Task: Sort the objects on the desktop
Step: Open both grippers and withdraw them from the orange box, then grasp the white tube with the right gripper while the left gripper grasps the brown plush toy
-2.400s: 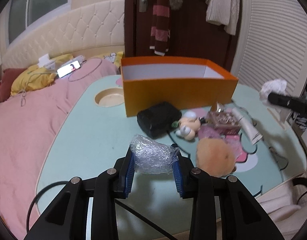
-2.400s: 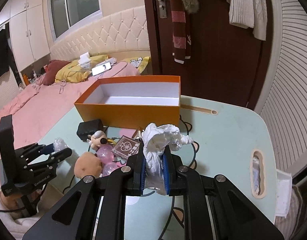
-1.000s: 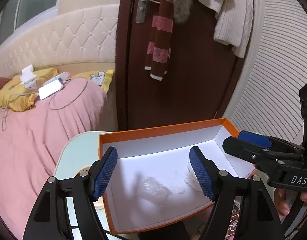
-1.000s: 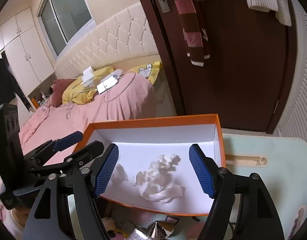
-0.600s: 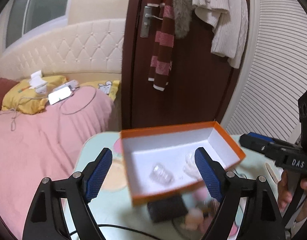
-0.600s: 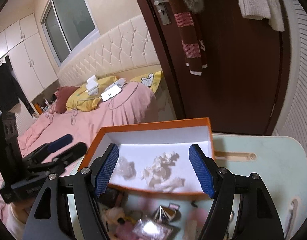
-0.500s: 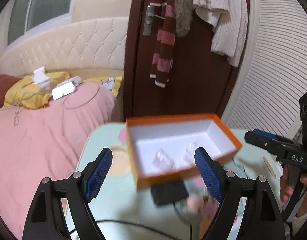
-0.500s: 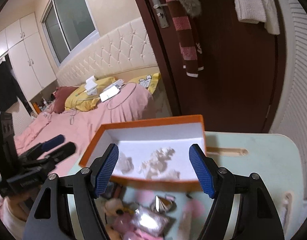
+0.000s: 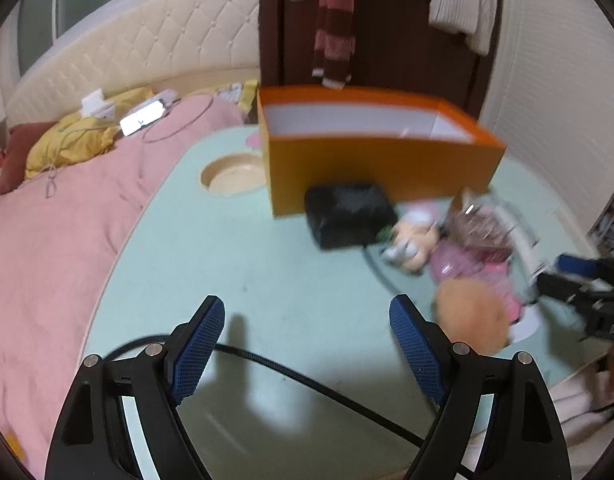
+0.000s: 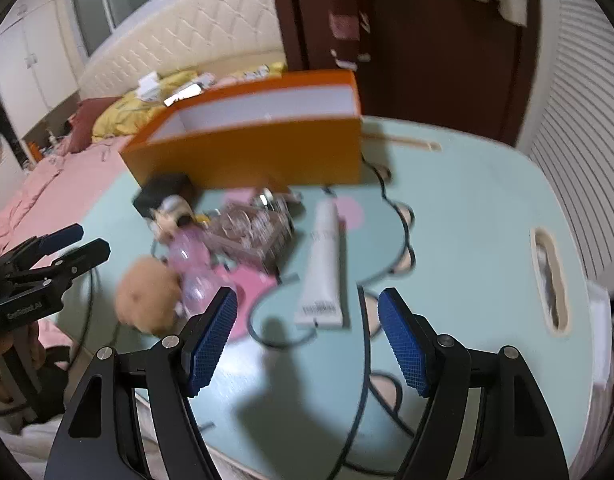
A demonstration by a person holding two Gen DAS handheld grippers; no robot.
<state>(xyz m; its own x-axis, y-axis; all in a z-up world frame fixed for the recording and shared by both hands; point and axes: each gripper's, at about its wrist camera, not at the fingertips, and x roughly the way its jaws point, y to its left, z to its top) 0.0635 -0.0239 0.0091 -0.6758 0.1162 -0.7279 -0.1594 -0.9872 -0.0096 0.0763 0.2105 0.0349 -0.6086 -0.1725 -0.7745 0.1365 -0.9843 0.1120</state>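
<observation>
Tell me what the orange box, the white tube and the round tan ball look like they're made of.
Orange box: probably cardboard, matte orange outside, white inside, with thin straight walls.
White tube: looks like soft plastic, smooth, with a flat crimped end.
Tan ball: seems plush or fur, with a fuzzy outline, though motion blur leaves this uncertain.

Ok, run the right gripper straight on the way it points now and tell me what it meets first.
Most likely the white tube, lying on the table just ahead between the open jaws of the right gripper. Depth is blurred, so it might pass over it toward the orange box.
</observation>
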